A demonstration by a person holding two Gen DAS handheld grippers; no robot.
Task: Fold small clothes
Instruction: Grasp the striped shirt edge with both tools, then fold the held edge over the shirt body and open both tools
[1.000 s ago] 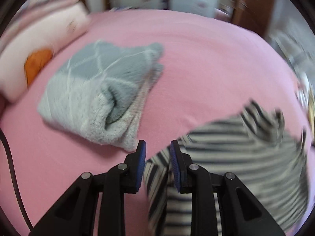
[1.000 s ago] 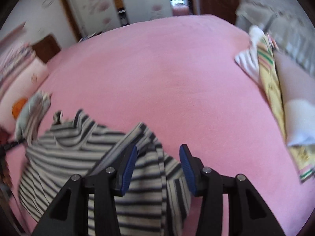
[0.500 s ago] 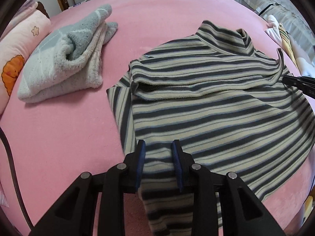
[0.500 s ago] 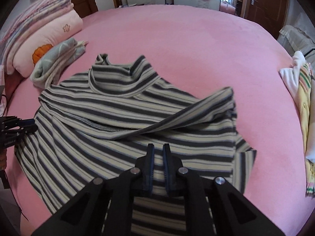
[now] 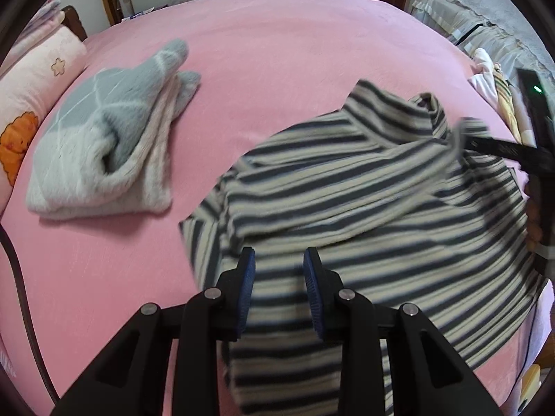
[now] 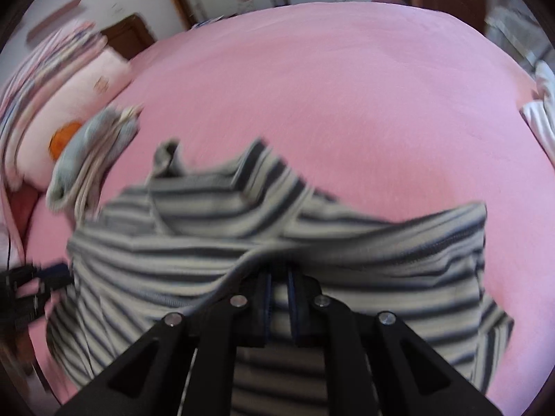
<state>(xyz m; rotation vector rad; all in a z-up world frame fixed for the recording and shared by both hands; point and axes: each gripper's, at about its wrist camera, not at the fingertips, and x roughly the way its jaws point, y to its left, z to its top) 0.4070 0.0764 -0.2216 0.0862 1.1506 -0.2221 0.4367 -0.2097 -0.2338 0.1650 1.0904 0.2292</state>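
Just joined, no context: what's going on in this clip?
A person is folding a striped shirt on a pink bed, one claw in each hand. The left claw and right claw are both shut on the shirt's near edge. A folded grey blanket lies beside it, untouched.

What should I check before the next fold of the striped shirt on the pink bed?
1. Left gripper has shirt cloth between its jaws: ok.
2. Right gripper shut on the striped shirt: ok.
3. Shirt lying flat: not ok, it is bunched and partly lifted.
4. Bare pink bed beyond the shirt: ok.
5. Folded grey garment apart from the shirt: ok.
6. Sleeves tucked in: cannot tell, blurred.
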